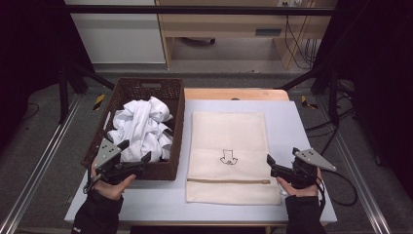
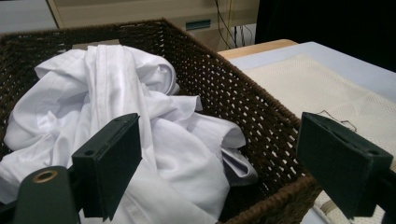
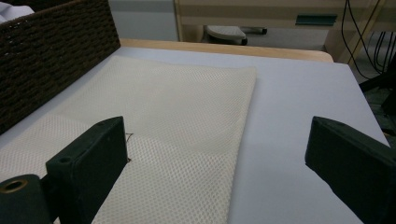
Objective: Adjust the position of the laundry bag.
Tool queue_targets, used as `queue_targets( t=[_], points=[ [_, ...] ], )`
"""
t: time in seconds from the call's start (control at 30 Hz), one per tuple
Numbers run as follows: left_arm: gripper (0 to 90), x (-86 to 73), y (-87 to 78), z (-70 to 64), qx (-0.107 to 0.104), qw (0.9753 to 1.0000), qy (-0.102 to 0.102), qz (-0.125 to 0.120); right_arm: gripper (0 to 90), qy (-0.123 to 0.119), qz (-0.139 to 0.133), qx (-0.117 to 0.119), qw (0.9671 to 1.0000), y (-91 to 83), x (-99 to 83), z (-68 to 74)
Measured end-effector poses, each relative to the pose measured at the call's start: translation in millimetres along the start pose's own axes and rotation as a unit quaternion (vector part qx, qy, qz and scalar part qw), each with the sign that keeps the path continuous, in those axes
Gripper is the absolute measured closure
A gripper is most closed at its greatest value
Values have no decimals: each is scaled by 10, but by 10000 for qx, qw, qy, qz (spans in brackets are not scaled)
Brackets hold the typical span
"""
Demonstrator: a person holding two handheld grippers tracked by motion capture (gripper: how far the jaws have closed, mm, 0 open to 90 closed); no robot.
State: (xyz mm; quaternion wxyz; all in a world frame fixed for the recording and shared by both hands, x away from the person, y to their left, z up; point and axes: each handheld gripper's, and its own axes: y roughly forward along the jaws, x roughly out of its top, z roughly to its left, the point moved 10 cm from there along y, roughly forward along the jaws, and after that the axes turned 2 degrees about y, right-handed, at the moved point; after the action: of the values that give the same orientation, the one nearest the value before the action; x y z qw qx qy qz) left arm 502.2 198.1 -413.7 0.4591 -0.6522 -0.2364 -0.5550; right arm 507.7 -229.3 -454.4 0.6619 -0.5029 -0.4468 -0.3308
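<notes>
- Grippers first: the left gripper [image 1: 132, 150] hangs at the near rim of the wicker basket [image 1: 175, 105], jaws spread wide and holding nothing. Its own view looks straight over the rim at the white clothes [image 2: 140, 135], so I'd guess it's lined up for a grab.
- Right gripper [image 1: 281, 161] sits at the near right, jaws just as wide apart and empty, hovering just off the right edge of the mesh laundry bag [image 1: 228, 156]. Looks ready to deal with the bag, probably the opening.
- White clothes are crumpled in a heap inside the basket, which stands on the left side of the table, touching or nearly touching the bag's left edge.
- Bag lies flat in the middle, zipper [image 1: 228, 181] running across its near end, still shut as far as I can tell. Zip toward the person makes sense, both hands reach it easily.
- Table [image 1: 297, 122] is a pale grey top with a wooden strip at the far edge.
- Room: grey floor, dark frame rails at the sides, a wooden desk and cables at the far end.
</notes>
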Motion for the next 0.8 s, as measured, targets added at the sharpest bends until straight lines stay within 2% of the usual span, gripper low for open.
queue_targets(
  t=[0.13, 0.2, 0.4, 0.43, 0.47, 0.53, 0.57, 0.63, 0.77, 0.8],
  points=[
    [154, 73, -15, -107, -80, 9999, 47, -105, 67, 35, -21, 24, 10000, -19, 8, -3],
    [177, 99, -10, -189, -188, 9997, 69, -131, 76, 32, 6, 49, 10000, -13, -1, 13],
    [225, 113, 43, -431, -480, 9988, 77, -52, 88, -55, 140, 133, 9998, 28, -36, 105],
    [234, 113, 43, -431, -480, 9988, 77, -52, 90, -73, 151, 134, 9998, 37, -43, 113],
    [244, 107, 55, -524, -576, 9982, 138, -18, 91, -66, 167, 137, 9997, 43, -51, 118],
    [274, 109, 64, -614, -664, 9976, 170, -14, 97, -76, 205, 149, 9996, 57, -71, 123],
    [288, 109, 64, -614, -664, 9976, 170, -14, 97, -76, 205, 149, 9996, 57, -71, 123],
    [310, 106, 67, -785, -840, 9961, 281, 21, 109, -77, 245, 155, 9996, 68, -90, 121],
    [358, 58, 72, -988, -1045, 9934, 452, 153, 122, -48, 289, 156, 9994, 79, -119, 107],
    [372, 35, 81, -1047, -1107, 9927, 440, 207, 131, -44, 311, 149, 9994, 82, -131, 103]
  ],
)
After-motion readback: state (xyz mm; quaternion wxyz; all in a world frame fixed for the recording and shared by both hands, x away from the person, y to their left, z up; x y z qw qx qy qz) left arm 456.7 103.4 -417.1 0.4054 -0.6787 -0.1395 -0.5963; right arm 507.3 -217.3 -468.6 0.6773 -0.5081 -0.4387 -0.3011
